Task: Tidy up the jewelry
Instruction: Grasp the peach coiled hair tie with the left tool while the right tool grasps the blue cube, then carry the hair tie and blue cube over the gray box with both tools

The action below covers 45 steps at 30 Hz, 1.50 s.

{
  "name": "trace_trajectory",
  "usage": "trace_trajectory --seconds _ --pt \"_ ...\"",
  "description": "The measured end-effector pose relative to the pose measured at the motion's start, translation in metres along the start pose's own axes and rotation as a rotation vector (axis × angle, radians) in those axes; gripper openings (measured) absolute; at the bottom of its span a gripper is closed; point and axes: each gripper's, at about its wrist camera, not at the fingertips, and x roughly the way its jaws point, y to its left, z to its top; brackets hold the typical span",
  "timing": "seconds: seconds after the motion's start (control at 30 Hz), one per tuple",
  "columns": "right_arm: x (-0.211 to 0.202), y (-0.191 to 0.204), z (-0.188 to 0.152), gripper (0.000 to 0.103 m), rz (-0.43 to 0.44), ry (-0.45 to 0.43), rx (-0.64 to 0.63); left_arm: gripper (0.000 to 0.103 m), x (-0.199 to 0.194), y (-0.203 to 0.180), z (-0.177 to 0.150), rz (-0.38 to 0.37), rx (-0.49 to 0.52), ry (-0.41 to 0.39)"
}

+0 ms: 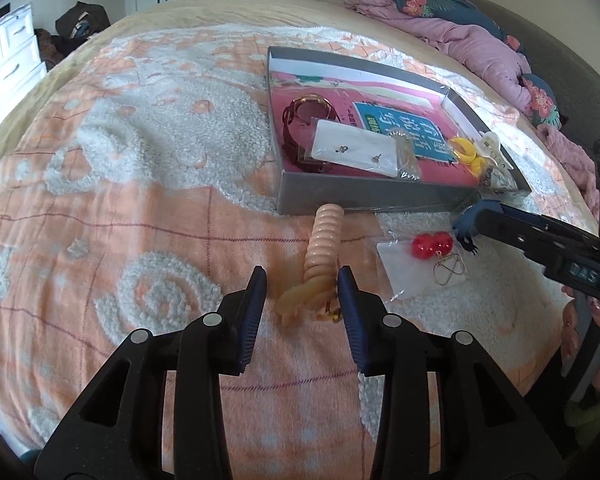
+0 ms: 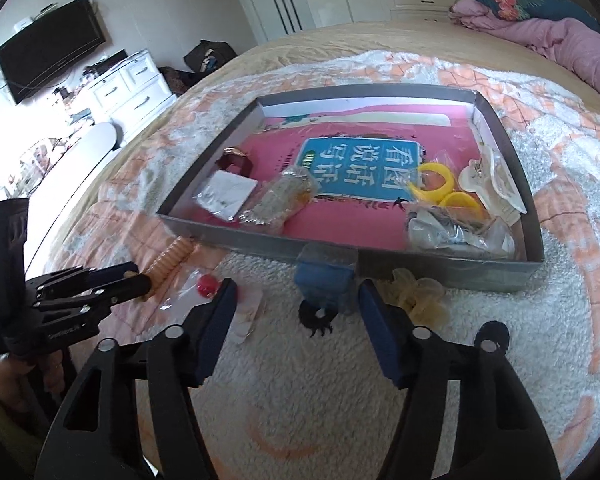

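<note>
Left claw open astride the peach coil bracelet, right claw open around the blue bagged piece; both, plus red earrings, lie just outside the part-filled gray tray.

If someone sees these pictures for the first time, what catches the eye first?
The shallow grey box on the bed, with a pink book inside it and yellow hoops near its right end. In front of the box, red beads in a clear bag lie on the blanket.
</note>
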Motion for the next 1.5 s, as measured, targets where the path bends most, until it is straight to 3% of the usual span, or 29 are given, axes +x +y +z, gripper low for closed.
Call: trace_trajectory --seconds 0.23,0.3,0.4,0.87,1.1,1.5 --pt "0.021 -0.001 0.006 0.045 -0.035 0.034 -0.005 0.029 0.011 -0.003 0.006 0.005 0.017 0.02" --pt "0.026 -0.001 0.003 0.035 -0.034 0.038 -0.014 0.021 0.014 -0.007 0.008 0.005 0.035 0.022" --pt "0.02 -0.003 0.001 0.031 -0.007 0.009 -0.017 0.014 0.017 -0.015 0.007 0.005 0.071 0.026" --pt "-0.043 0.009 -0.002 0.031 0.101 -0.102 -0.041 0.011 -0.038 -0.012 0.009 -0.056 0.044 -0.116" --pt "-0.066 0.009 0.007 0.031 0.111 -0.157 -0.042 0.011 -0.062 -0.016 0.023 -0.065 0.042 -0.181" --pt "-0.091 0.001 0.028 0.031 0.107 -0.227 -0.045 0.011 -0.073 -0.017 0.054 -0.062 0.046 -0.223"
